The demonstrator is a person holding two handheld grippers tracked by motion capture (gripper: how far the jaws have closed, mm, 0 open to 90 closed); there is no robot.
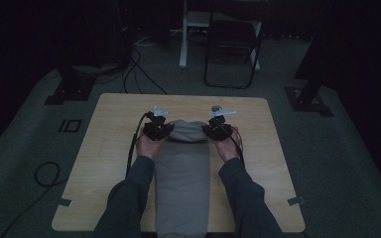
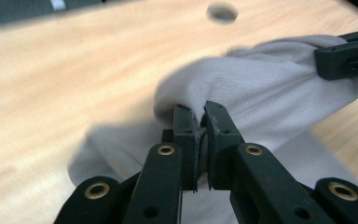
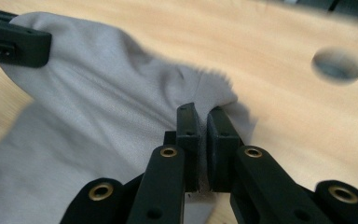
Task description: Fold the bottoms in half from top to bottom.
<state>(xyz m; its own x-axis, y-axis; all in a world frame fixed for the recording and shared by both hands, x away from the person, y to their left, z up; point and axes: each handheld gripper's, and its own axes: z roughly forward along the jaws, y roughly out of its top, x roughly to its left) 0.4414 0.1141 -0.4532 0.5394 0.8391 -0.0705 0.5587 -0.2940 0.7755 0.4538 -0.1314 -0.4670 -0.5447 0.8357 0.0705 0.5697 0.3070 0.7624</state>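
Note:
A long grey cloth (image 1: 182,173) lies down the middle of the wooden table (image 1: 109,129), its near end hanging over the front edge. My left gripper (image 1: 159,130) pinches the far left corner of the cloth (image 2: 242,88), the fabric squeezed between its pads (image 2: 186,128). At the far right corner my right gripper (image 1: 216,130) is shut on the cloth (image 3: 98,93) in the same way. Both corners are lifted off the table, and the cloth's far edge sags between the grippers. The other gripper's jaw shows at the edge of each gripper view.
A round hole (image 3: 338,65) in the tabletop lies just beyond the right gripper. A folding chair (image 1: 230,47) and a white desk leg (image 1: 183,34) stand on the carpet behind the table. Cables (image 1: 47,173) trail on the floor at the left.

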